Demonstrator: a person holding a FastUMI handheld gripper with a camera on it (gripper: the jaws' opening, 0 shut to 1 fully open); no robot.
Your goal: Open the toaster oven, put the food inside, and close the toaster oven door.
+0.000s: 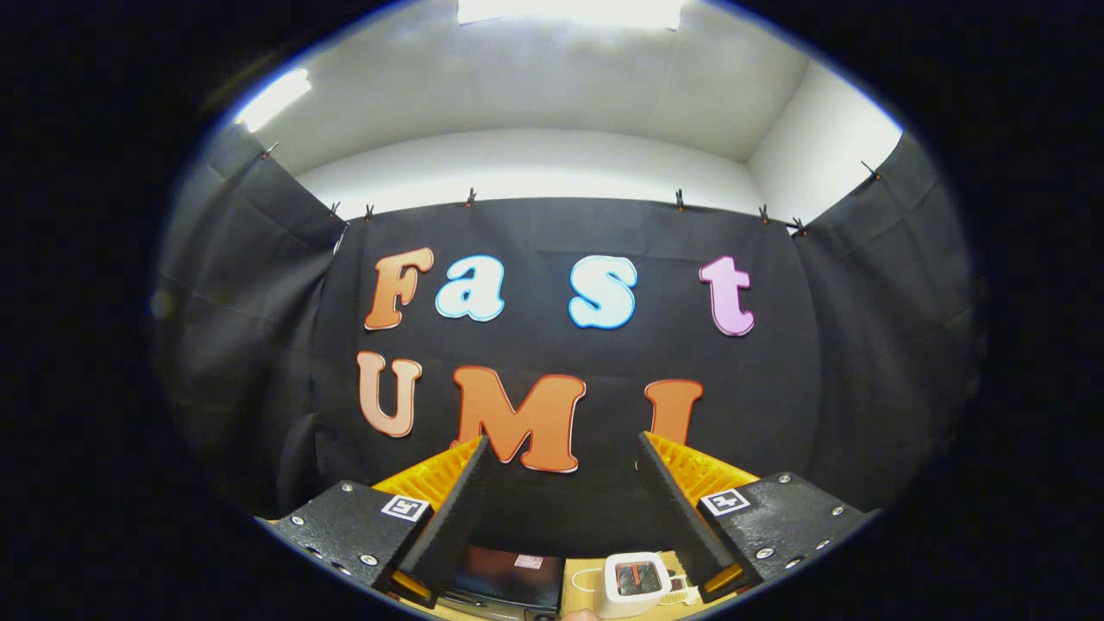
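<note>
The gripper (561,448) is raised and tilted upward toward the booth's black cloth wall (561,345); its two fingers (453,509) stand wide apart with nothing between them; orange ribbed backing shows behind each black pad, and a square marker sits on each black mount. Below and between the finger bases lies the table (586,573), a light wooden surface; on it, nearer the left finger, a dark box with a reddish glossy face is seen from above, apparently the toaster oven (509,578); whether its door is open cannot be told. Just beside it, nearer the right finger, sits a small white device (636,582) with a dark panel. The food cannot be identified. White ceiling (535,86) with bright lights spans above the cloth.
</note>
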